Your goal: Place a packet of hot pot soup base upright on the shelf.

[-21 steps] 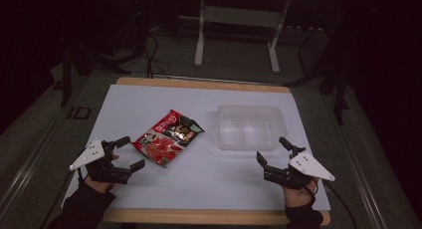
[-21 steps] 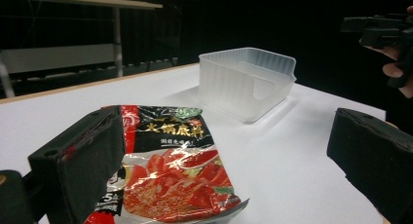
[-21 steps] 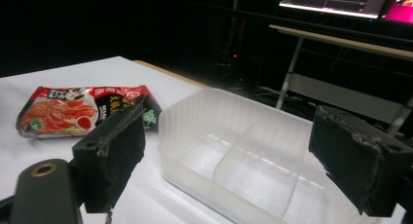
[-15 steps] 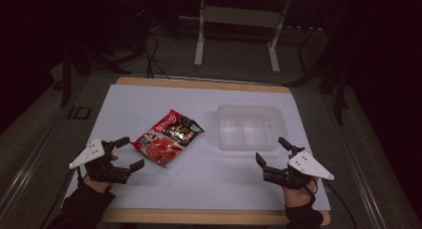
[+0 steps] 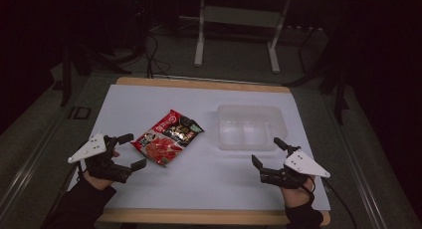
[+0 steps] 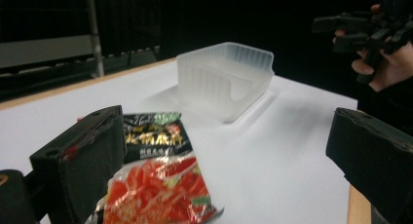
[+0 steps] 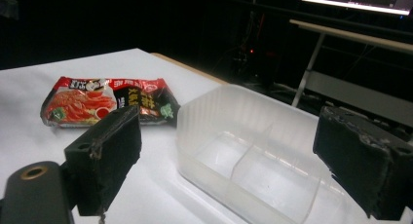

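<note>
A white-topped table (image 5: 199, 189) with a wooden edge carries two things: a red and black instant noodle packet (image 5: 168, 138) lying flat left of centre, and a clear plastic container (image 5: 250, 127) just to its right, apart from the packet. The container is divided inside into two compartments, as the right gripper view shows (image 7: 253, 160), and both look empty. The left gripper (image 5: 130, 150) sits at the near left of the table, held in the person's left hand (image 5: 99, 169), its jaws spread wide apart with nothing between them; in the left gripper view the packet (image 6: 156, 185) lies just ahead of the left jaw. The right gripper (image 5: 266, 152) sits at the near right, held in the right hand (image 5: 296, 181), jaws likewise wide apart and empty, pointing toward the container's near edge. Beyond the table stand a metal frame (image 5: 236, 35) and cables on the dark floor (image 5: 149, 45).
</note>
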Demonstrator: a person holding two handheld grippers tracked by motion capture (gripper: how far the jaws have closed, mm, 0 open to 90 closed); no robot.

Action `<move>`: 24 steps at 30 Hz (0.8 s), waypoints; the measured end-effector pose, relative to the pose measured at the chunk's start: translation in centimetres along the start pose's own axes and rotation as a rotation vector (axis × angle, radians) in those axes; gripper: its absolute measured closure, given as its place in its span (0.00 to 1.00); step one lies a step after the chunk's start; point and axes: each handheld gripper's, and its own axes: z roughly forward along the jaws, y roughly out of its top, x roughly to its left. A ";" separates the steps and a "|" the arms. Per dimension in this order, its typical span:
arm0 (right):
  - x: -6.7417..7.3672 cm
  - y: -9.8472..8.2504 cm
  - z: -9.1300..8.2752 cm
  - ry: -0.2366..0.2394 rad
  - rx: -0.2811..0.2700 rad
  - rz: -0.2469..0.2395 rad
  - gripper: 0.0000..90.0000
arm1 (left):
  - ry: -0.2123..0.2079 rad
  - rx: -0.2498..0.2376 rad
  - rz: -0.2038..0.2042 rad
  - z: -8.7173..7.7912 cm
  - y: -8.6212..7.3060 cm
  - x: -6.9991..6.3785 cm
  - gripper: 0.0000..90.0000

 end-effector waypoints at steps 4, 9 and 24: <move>0.2 0.3 0.0 -0.009 -0.023 0.015 0.11 | 0.002 -0.009 -0.013 0.4 0.6 0.7 0.01; 0.5 0.5 0.3 -0.007 -0.019 0.022 0.11 | 0.007 0.036 -0.020 1.6 1.1 1.9 0.01; 0.7 0.6 0.3 0.029 -0.004 0.024 0.11 | 0.065 0.146 -0.003 6.0 1.7 5.5 0.17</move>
